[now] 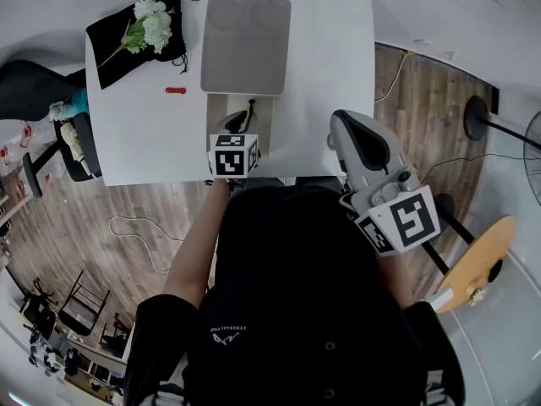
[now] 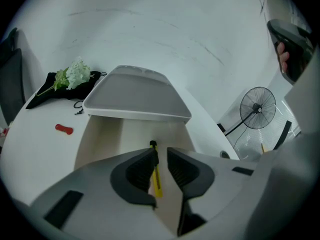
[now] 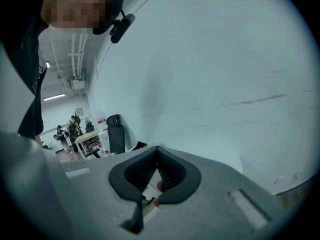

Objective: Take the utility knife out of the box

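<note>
Fingers (image 2: pixel 140 176) of the left gripper (image 2: pixel 161 150), dark ribbed rubber pads set in smooth grey plastic shells, stand slightly apart and released. Between them shows the slim yellow plastic utility knife (image 2: pixel 156 178) with its black end cap at 12 o'clock. The knife lies nearer the left pad, flat on the floor of the open, cream-coloured rectangular box (image 2: pixel 100 134), and neither pad presses on it. At 12 o'clock from the box stands its shallow grey matte lid (image 2: pixel 135 96), tray-shaped with rounded corners and joined to the box's far edge.

Fingers (image 3: pixel 172 176) of the right gripper (image 3: pixel 157 148), of the same ribbed rubber, are clenched tip to tip on nothing. This gripper is held off to 3 o'clock of the box, over the near right part of the smooth white table (image 1: pixel 321 74).

At 10 o'clock of the box, in the head view, lies a black cloth drawstring bag (image 1: pixel 114 41). On it rests a sprig of white artificial flowers (image 1: pixel 152 19) with a green stem. A small red bone-shaped piece (image 1: pixel 175 90) lies on the table at 9 o'clock of the box. Beyond the table's right edge stands a round wire-caged floor fan (image 2: pixel 257 109).
</note>
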### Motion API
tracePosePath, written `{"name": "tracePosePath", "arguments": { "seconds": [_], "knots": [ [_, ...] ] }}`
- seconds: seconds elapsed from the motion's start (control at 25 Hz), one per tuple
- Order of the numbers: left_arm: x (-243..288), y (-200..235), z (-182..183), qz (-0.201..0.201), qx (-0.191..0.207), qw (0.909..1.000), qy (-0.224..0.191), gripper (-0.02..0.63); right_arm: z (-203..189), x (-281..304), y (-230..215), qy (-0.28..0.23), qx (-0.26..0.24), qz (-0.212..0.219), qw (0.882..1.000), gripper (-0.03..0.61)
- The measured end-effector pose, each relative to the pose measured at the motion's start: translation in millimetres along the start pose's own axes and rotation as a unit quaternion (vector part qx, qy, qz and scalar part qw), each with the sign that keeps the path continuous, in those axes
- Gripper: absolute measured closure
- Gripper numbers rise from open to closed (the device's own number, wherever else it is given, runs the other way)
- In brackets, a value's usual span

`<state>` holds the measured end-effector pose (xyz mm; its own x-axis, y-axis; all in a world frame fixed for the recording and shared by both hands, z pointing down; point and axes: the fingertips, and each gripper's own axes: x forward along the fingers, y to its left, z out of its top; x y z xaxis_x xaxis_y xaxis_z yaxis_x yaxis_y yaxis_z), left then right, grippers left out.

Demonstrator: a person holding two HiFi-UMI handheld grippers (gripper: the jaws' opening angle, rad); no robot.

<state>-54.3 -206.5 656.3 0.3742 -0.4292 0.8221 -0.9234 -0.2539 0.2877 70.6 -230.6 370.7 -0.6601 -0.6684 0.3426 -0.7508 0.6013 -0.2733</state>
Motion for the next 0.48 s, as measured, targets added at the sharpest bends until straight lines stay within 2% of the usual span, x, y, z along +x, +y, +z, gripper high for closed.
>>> {"name": "tracePosePath", "arguments": {
  "seconds": [0.04, 0.08, 0.48],
  "knots": [
    [2.1, -0.9, -1.9, -0.004, -0.001, 1.0, 0.006, 0.503, -0.2, 0.4, -0.1, 0.0, 0.001, 0.0, 1.0, 0.574],
    [4.3, -1.5, -4.1, -0.007, -0.003, 0.9999, 0.013, 0.489, -0.7, 0.7, -0.2, 0.001, 0.001, 0.0, 1.0, 0.574],
    [18.5, 6.1, -12.0, 0.029, 0.007, 0.9983, 0.05, 0.491, -4.3, -1.3, -4.9, 0.004, 0.009, -0.008, 1.0, 0.574]
  ]
}}
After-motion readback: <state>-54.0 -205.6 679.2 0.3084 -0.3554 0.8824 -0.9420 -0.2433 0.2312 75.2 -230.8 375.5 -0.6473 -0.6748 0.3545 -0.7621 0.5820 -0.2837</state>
